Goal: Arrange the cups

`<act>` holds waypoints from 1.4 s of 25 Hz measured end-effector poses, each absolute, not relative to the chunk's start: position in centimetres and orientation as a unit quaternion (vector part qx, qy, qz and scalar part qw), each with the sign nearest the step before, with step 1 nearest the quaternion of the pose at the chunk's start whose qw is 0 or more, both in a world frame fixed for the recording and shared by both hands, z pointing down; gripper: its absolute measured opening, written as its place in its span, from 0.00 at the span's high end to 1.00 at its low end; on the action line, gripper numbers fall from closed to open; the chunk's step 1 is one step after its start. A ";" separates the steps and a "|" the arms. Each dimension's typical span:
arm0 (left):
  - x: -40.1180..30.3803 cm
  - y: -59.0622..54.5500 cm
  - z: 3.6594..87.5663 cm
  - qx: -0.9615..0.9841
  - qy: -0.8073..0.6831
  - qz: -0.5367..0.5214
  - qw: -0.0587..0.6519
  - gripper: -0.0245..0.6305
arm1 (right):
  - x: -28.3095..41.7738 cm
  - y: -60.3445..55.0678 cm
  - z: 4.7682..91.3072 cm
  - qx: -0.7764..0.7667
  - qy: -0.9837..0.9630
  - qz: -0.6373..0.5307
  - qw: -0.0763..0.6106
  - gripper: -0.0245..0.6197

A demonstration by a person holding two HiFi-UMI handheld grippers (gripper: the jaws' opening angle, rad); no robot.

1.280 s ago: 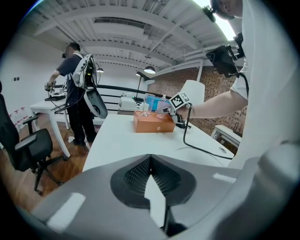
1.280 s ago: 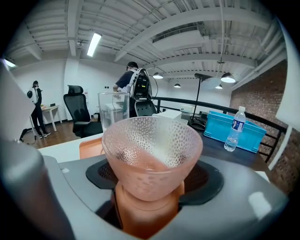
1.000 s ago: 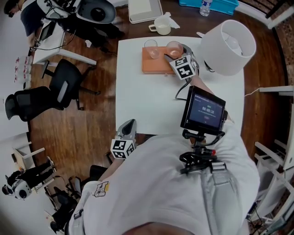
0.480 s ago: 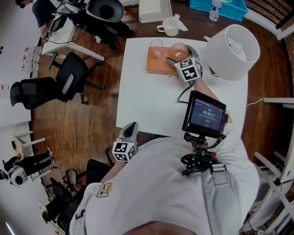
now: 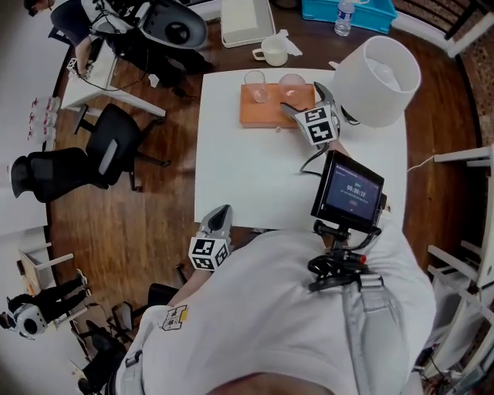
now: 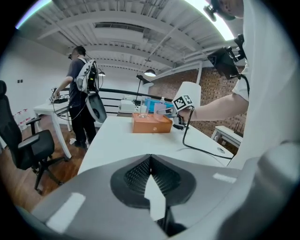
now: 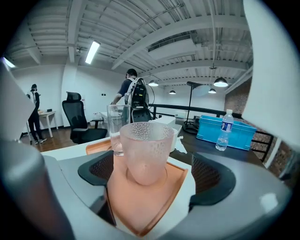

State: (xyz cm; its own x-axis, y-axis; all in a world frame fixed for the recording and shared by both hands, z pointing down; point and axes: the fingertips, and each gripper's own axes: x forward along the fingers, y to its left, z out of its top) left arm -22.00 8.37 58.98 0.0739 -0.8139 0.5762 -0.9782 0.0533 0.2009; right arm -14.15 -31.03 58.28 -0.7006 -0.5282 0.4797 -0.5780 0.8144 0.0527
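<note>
A frosted pink cup [image 7: 145,150] stands upright on the orange tray [image 7: 140,211], and a clear glass [image 7: 117,127] stands behind it to the left. My right gripper [image 7: 154,174] is open around the pink cup; its jaws have just been opening and the pads stand clear of the cup on both sides. In the head view both cups, the pink cup [image 5: 292,85] and the clear glass [image 5: 255,83], sit on the tray [image 5: 272,113] at the table's far edge, with the right gripper [image 5: 296,100] at the pink one. My left gripper [image 5: 219,211] is shut and empty at the near edge.
A large white lampshade [image 5: 380,75] stands on the table right of the tray. A black cable [image 5: 310,160] trails across the white table [image 5: 239,173]. Beyond the table are a white mug [image 5: 273,51], a white bin [image 5: 245,18] and a blue crate [image 5: 363,9]. Office chairs [image 5: 108,146] stand to the left.
The head camera has shifted slightly. My right gripper stays at the pink cup on the tray, drawn back a touch. The left gripper has not moved.
</note>
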 end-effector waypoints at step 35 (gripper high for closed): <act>-15.8 8.5 61.5 0.817 -0.484 0.150 0.274 0.96 | 0.9 5.5 61.1 0.307 -0.847 0.397 0.177 0.24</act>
